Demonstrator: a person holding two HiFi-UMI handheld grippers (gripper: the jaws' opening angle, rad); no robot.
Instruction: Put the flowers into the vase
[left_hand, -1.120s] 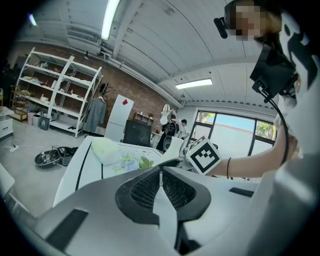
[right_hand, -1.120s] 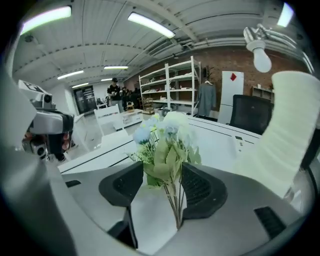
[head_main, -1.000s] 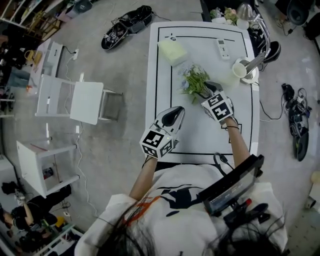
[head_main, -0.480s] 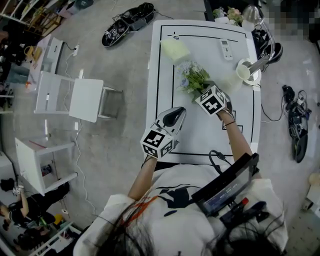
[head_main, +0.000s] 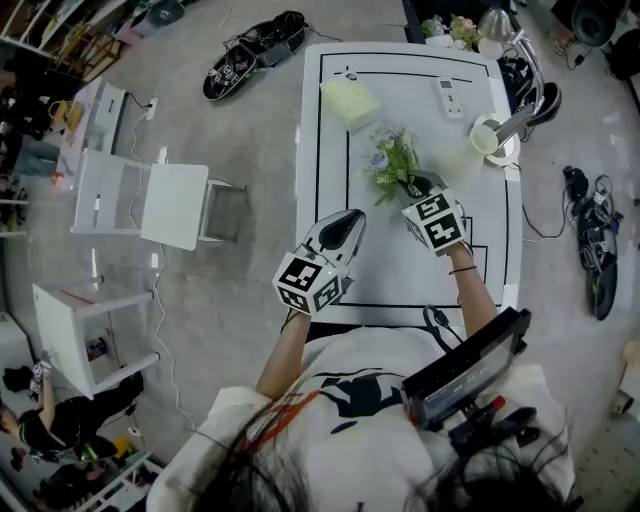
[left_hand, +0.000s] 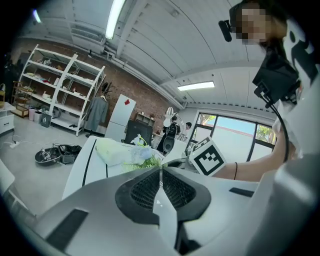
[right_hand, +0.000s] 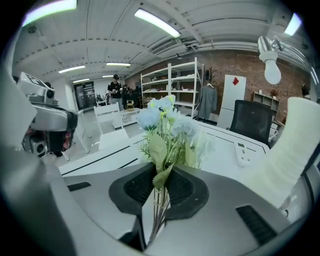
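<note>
The flowers (right_hand: 167, 125), a small bunch of pale blue blooms with green leaves, are in the right gripper (head_main: 415, 185). Its jaws are closing on the thin stems, and the pads already pinch them low down, so the heads stand up and out past the jaw tips. From where I stand the bunch sits over the middle of the white table (head_main: 400, 280), inside the black line drawn round the top. I cannot tell whether the leaves brush the surface.

Just to the right of the bunch stands the vase (head_main: 470, 150), a pale frosted tube with its mouth upward, apart from the flowers. Beside it, at the table's right edge, a desk lamp (head_main: 520, 60) bends over.

Farther back a white remote (head_main: 447, 97) lies flat, and a pale green cloth (head_main: 346, 100) rests near the far left corner.

The left gripper (head_main: 348, 218) is held over the near left part of the table, well clear of the flowers. Its jaws are pressed together with nothing between them.

The person (head_main: 360, 420) holding both tools stands at the near edge. A white chair (head_main: 160, 200) sits on the grey floor to the left.
</note>
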